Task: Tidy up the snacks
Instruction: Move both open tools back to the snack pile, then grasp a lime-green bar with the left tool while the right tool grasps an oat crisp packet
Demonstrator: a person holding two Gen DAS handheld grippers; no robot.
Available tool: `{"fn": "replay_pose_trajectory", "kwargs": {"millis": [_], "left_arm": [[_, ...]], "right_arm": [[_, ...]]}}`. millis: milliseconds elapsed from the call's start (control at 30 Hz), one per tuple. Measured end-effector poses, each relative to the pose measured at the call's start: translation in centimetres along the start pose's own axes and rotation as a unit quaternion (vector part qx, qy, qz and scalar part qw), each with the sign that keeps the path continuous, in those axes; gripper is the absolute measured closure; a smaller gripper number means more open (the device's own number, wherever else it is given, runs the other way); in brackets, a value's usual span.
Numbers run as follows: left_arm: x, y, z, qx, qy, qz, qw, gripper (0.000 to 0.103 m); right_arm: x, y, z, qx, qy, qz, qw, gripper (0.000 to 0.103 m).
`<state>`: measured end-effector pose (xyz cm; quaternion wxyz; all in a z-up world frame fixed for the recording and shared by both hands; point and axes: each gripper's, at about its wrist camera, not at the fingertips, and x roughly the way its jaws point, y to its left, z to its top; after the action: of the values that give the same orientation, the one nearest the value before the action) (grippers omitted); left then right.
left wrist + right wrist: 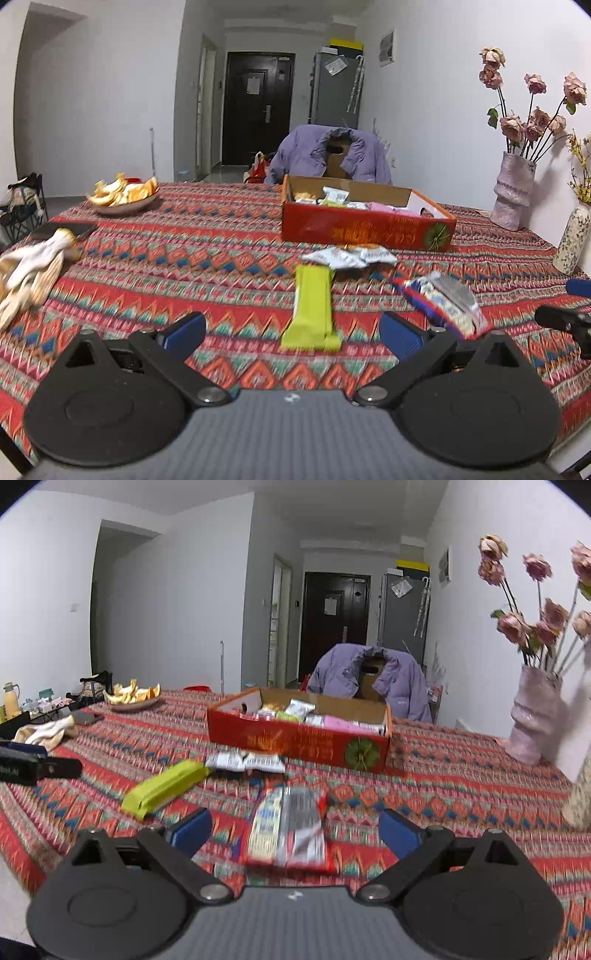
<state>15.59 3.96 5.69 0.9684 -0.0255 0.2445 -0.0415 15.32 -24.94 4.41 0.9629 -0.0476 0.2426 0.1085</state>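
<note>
Nearest, the left gripper (291, 334) stands with jaws apart around a lime-green bar (313, 312), not clamped; the right gripper (295, 830), likewise spread, frames a red-and-silver packet (290, 827). Beyond them, small white packets (245, 762) lie just before the red cardboard box (295, 744). Farther in, the box already holds many snacks, so I judge only these few remain.
</note>
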Motion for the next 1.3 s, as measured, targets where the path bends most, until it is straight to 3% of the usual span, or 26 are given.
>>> {"fn": "replay_pose_trajectory", "kwargs": {"millis": [333,600,967,1267,1300], "left_arm": [[-2.3,1.1,-3.8,-0.004,0.012,0.015,0.9998,0.001],[-2.1,1.7,-4.8,-0.007,0.028,0.026,0.9992,0.001],[3.7,0.8,-2.2,-0.007,0.059,0.013,0.9982,0.001],[11.1,-1.1,0.7,0.014,0.093,-0.018,0.9954,0.001],[11.8,-1.3,0.9,0.017,0.096,-0.020,0.9951,0.005]], "right_arm": [[-1.5,1.7,-4.2,0.021,0.000,0.005,1.000,0.006],[-0.8,2.3,-4.8,0.028,0.014,0.013,0.999,0.006],[3.6,1.4,-2.1,0.038,0.038,0.017,0.998,0.006],[10.7,-0.1,1.6,0.072,0.076,0.040,0.994,0.008],[11.7,-0.3,2.1,0.072,0.080,0.039,0.993,0.008]]}}
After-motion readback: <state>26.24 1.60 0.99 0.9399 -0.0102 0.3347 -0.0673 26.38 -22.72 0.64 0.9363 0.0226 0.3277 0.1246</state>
